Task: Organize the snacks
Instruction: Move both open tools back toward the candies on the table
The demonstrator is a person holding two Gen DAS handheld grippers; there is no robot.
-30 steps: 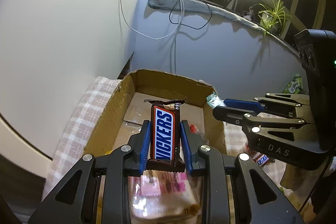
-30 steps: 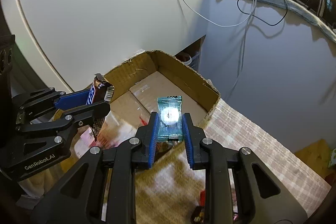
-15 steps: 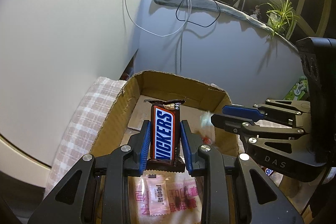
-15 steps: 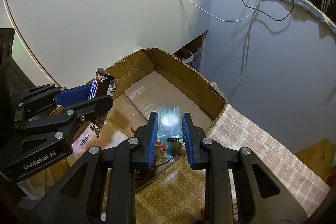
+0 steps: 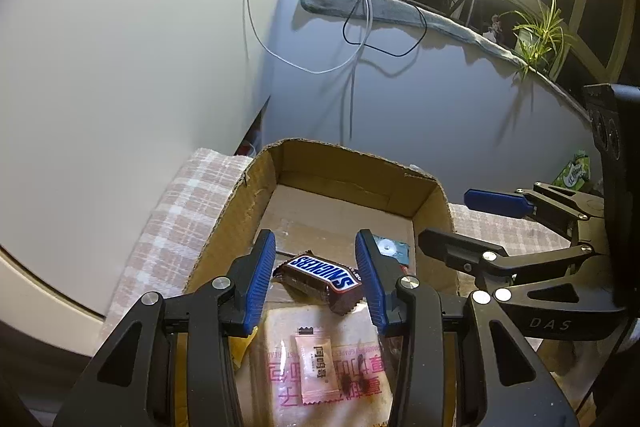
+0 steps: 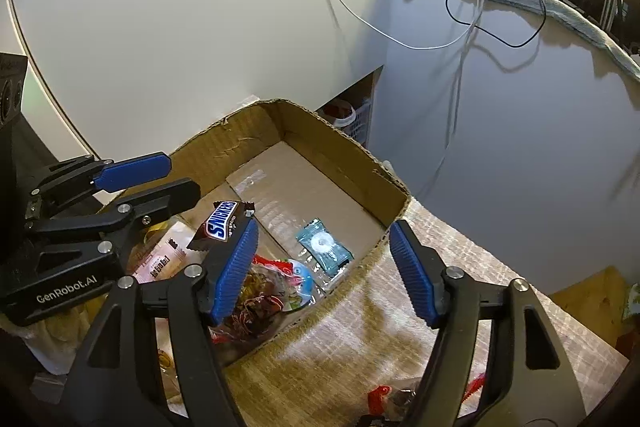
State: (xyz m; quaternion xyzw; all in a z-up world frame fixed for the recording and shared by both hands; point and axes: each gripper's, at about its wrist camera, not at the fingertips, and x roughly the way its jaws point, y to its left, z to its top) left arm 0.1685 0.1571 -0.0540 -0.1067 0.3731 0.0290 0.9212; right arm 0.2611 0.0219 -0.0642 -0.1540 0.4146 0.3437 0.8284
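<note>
An open cardboard box point(image 5: 348, 155) point(image 6: 344, 143) stands on a checked cloth. My left gripper point(image 5: 316, 247) point(image 6: 182, 175) hovers over the box's near end and its jaws are opening. The Snickers bar point(image 5: 320, 271) point(image 6: 222, 225) lies tilted and loose below them, on the snack packets, and neither pad presses on it. My right gripper point(image 6: 324, 233) point(image 5: 446, 215) hangs over the box's right wall. Its jaws are opening wide, with nothing between them. The teal wrapped candy point(image 6: 324, 245) point(image 5: 390, 249) lies flat on the box floor beneath it.
A pink packet point(image 5: 316, 367) and a red-printed bag point(image 6: 272, 291) fill the box's near end. The checked cloth point(image 6: 380, 315) carries red wrappers point(image 6: 380, 399) near my right gripper. A green pack point(image 5: 574, 175) lies far right. Cables hang down the wall behind.
Both grippers' jaws have spread apart. The Snickers bar, upright in the left jaws before, has dropped into the box. The teal candy has fallen from the right jaws onto the box floor.
</note>
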